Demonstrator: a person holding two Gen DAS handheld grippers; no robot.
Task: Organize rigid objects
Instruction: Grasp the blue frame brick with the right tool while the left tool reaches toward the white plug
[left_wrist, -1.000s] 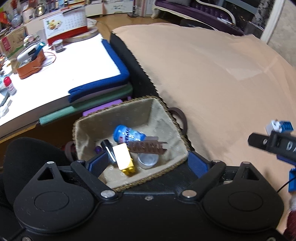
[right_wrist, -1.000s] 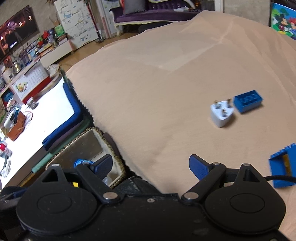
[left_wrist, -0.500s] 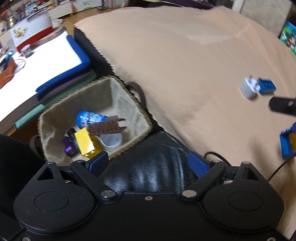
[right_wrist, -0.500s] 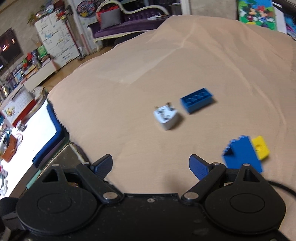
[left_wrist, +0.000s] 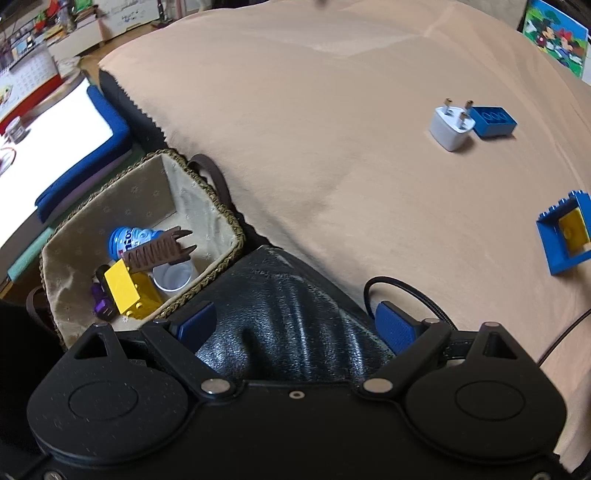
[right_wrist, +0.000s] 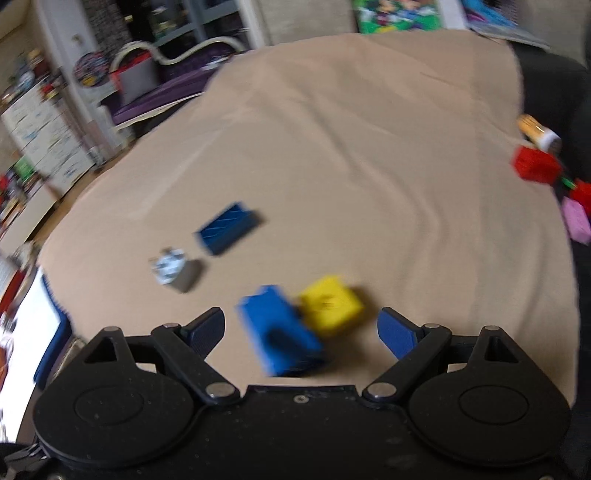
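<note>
Beige cloth (right_wrist: 369, 166) under me, right gripper (right_wrist: 301, 328) jaws apart over blue block (right_wrist: 280, 332) and yellow block (right_wrist: 330, 308), left gripper (left_wrist: 295, 325) gaping, empty

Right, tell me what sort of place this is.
Most likely a lived-in home living room: a purple sofa stands beyond the cloth-covered surface, toy bricks such as the blue brick lie about, and a cartoon puzzle mat sits at the edge.
</note>
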